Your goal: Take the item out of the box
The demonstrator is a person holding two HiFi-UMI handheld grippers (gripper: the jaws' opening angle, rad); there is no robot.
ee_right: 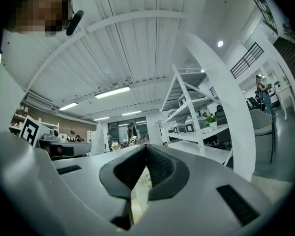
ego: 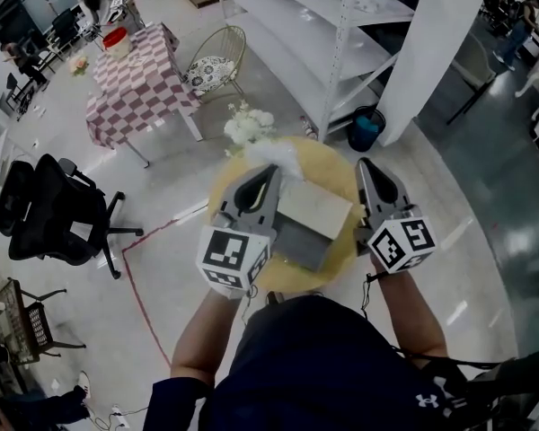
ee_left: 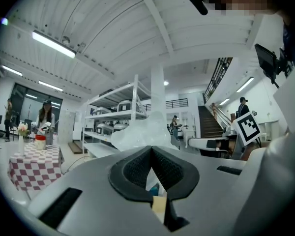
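A cardboard box [ego: 314,212] with a pale top and a grey side stands in the middle of a round yellow table [ego: 223,196]. Crumpled clear plastic [ego: 274,153] lies at the table's far edge, just beyond the box. My left gripper [ego: 274,171] hovers over the box's left side, jaws together, its tip at the plastic. In the left gripper view the plastic [ee_left: 140,132] rises right behind the shut left gripper [ee_left: 151,149]; I cannot tell if it is pinched. My right gripper [ego: 363,163] hangs past the box's right side, shut on nothing, its tips [ee_right: 146,146] meeting.
White flowers [ego: 249,126] stand just beyond the table. A wire chair [ego: 217,59] and a checkered table [ego: 135,79] are further back left. White shelving [ego: 328,25], a pillar [ego: 431,52] and a blue bin [ego: 366,128] are on the right, a black office chair [ego: 54,214] on the left.
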